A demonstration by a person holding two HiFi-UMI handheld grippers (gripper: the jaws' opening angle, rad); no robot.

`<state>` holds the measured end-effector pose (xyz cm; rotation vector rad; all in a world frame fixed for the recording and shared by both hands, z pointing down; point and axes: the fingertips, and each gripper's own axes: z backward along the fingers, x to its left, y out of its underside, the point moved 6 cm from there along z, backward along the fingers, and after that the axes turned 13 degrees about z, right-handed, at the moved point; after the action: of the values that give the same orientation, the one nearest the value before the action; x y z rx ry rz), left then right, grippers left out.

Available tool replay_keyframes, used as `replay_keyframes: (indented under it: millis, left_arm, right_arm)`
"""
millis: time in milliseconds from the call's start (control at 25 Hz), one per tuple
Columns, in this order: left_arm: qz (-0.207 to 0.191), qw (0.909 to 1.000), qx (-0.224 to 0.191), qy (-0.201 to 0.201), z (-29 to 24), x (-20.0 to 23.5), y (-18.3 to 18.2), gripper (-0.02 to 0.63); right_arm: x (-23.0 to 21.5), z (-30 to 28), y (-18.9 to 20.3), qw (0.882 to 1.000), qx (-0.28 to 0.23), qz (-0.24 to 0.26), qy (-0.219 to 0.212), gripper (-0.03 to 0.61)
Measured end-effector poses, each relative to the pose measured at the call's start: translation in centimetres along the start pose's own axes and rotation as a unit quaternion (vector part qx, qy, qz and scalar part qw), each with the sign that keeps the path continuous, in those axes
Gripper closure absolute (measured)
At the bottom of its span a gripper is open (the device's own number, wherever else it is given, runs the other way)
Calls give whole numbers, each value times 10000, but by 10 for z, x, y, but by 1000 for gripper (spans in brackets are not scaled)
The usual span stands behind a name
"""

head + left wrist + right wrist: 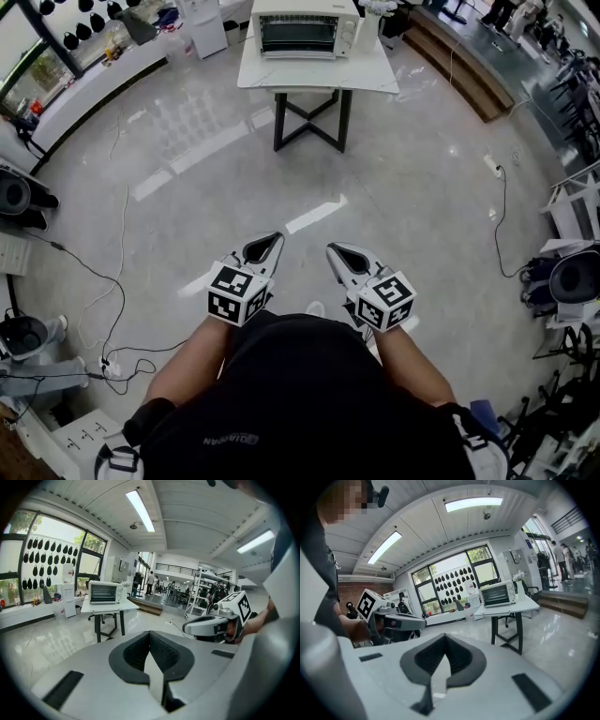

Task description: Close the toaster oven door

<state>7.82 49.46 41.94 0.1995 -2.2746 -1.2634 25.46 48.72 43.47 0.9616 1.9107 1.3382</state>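
Nearest you, below your black shirt [309,394], your forearms hold both grippers low over the floor [422,187] - side by side, a little apart, tips forward and leaning slightly toward each other. Each carries its marker cube at the rear, close to your wrist.

The left gripper [274,237] has its jaws closed: in the left gripper view [149,633] the dark pads meet in a tight V with nothing between them. The right gripper [333,248] is the same, jaws pressed together and empty in the right gripper view [444,637]. Each gripper view also catches the other gripper off to the side, held level.

On the floor to your left a thin black cable [94,279] winds across the glossy tiles.

Well ahead of you, apart from both grippers, stands a white table [319,73] on dark crossed legs. The oven [306,9] sits on it toward the back, facing you; neither gripper is near it. Its glass door [296,36] looks upright and flush with the front - the left gripper view shows the oven [105,592] the same way, and so does the right gripper view [499,594].

Beyond the table, on your left, a big window [47,562] carries rows of dark shapes, and farther back a few people [151,582] stand in the hall.
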Motion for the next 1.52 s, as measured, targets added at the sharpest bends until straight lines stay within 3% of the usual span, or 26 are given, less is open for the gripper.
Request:
replay_keyframes:
  millis: [280, 560, 880, 1240, 1520]
  left_arm:
    - [87, 9999, -4, -128, -14, -30, 13, 612]
    - [76, 9995, 133, -266, -20, -25, 16, 612]
    - [129, 9997, 157, -102, -53, 22, -11, 612]
    - [-38, 10000, -49, -14, -88, 107, -92, 612]
    - [-72, 9999, 51, 111, -105, 171, -132, 611]
  right_arm:
    - [-21, 22, 15, 9998, 27, -84, -199, 577]
    - [-36, 17, 23, 9994, 59, -253, -207, 577]
    - [-59, -35, 10, 9994, 178, -226, -173, 577]
    - [-101, -126, -44, 9999, 93, -48, -14, 577]
    - [-117, -193, -74, 9999, 103, -42, 120, 577]
